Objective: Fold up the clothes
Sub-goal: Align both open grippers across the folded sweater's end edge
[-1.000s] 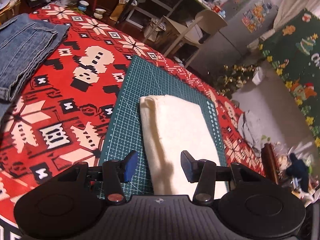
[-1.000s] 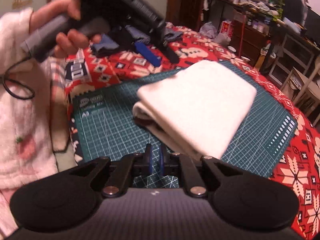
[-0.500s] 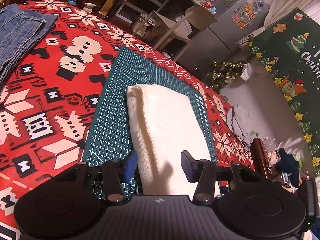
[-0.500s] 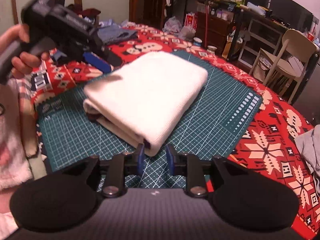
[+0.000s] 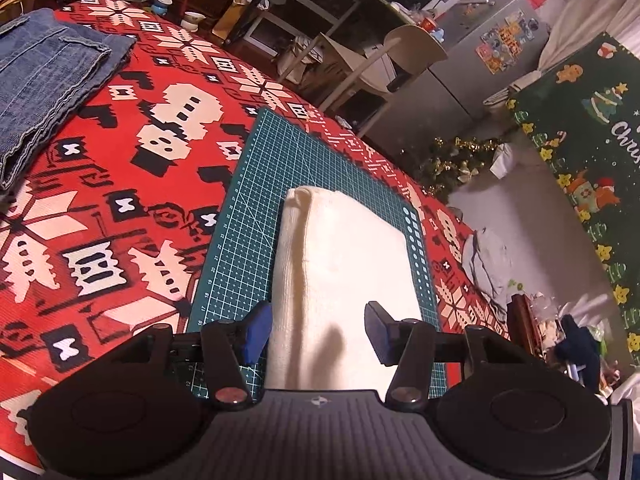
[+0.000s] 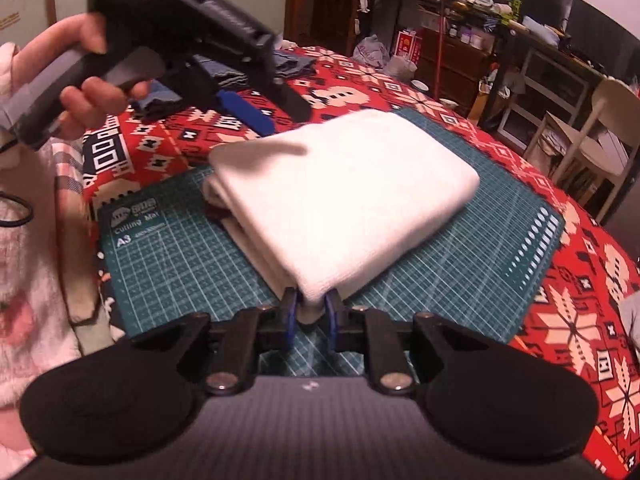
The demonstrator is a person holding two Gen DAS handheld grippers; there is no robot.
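Bare cutting mat (image 6: 460, 280) flanks the folded cloth (image 6: 340, 200); the left tool (image 6: 276, 112) hangs over its far edge.

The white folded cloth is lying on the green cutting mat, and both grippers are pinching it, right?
Not quite. Only the right gripper is pinching the white folded cloth, at its near corner, as the right wrist view shows. The left gripper is open above the cloth, pinching nothing, as the left wrist view shows. The cloth does lie on the green cutting mat.

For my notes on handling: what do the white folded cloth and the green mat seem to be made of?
White folded cloth: probably soft cotton knit or towelling, matte, with fine ribbing and rounded folds. Green mat: likely smooth vinyl or rubber; printed grid, and "Cutting Mat A3" label.
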